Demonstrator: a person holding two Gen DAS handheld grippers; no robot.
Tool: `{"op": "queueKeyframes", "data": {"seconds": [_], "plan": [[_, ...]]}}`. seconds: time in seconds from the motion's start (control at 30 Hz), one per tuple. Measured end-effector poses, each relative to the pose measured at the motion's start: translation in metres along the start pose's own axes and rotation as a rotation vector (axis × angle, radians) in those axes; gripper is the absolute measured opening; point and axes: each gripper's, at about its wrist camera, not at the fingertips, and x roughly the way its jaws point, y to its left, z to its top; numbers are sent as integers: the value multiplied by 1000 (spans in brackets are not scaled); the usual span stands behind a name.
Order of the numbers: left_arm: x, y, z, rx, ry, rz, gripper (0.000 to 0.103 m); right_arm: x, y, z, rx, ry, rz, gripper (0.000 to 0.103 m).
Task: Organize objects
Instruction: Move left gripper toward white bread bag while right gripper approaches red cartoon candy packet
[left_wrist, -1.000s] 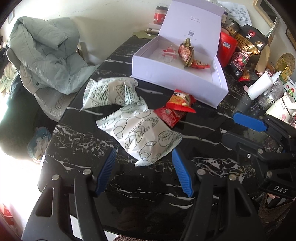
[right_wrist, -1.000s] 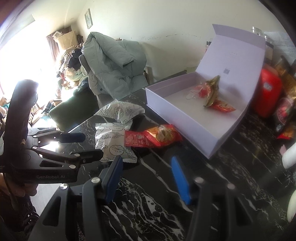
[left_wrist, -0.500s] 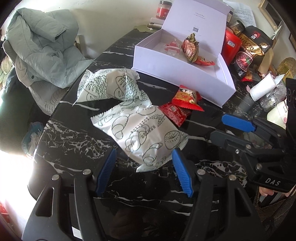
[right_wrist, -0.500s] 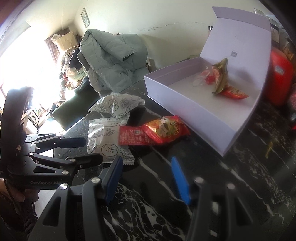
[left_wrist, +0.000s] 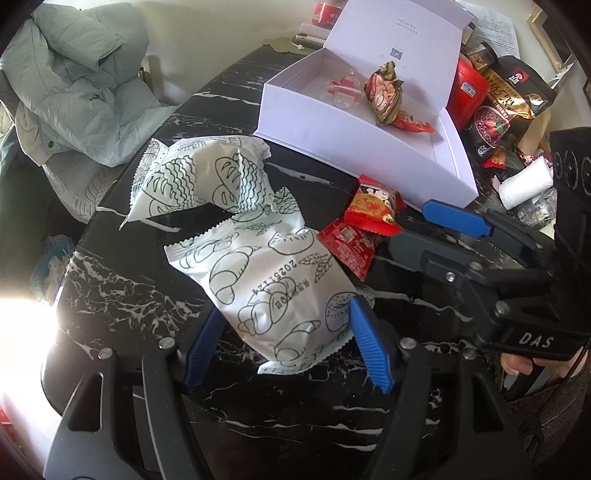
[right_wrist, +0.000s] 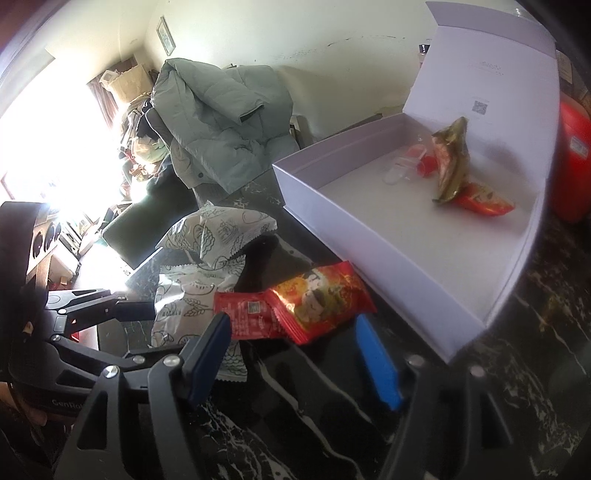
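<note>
On the black marble table (left_wrist: 122, 295) a white bread packet (left_wrist: 266, 288) lies between the blue pads of my left gripper (left_wrist: 286, 332). Its jaws are opening and do not press on the packet. A second white packet (left_wrist: 199, 181) lies behind it. Two red snack packets (right_wrist: 321, 299) (right_wrist: 243, 314) overlap just ahead of my right gripper (right_wrist: 295, 350). Its jaws are opening too, with the near edge of the packets between the fingertips and no grip. The open white box (right_wrist: 369, 266) holds a gold packet (right_wrist: 452, 158) and a red packet (right_wrist: 484, 201).
A grey-green jacket (left_wrist: 74, 85) hangs over a chair beyond the table's left edge. A red canister (right_wrist: 572, 162), dark snack bags (left_wrist: 509, 99) and a paper roll (left_wrist: 524, 181) crowd the table right of the box. A hand (left_wrist: 517, 365) holds the right gripper.
Both grippers moved forward and down toward the packets, and both sets of jaws widened. The white packet now sits between the left pads. The red packets are close to the right fingertips.
</note>
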Motion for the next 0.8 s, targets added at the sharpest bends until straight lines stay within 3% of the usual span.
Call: {"op": "queueKeyframes", "data": {"seconds": [0.3, 0.67, 0.7, 0.8], "plan": [[13, 1, 8, -23, 26, -30, 79, 20, -9, 14, 23, 27, 16, 75], [22, -9, 12, 18, 16, 9, 86, 38, -15, 12, 55, 76, 22, 75], [21, -9, 12, 17, 13, 8, 86, 38, -16, 11, 59, 75, 22, 74], [20, -9, 11, 16, 4, 6, 83, 37, -18, 10, 61, 73, -1, 59]]}}
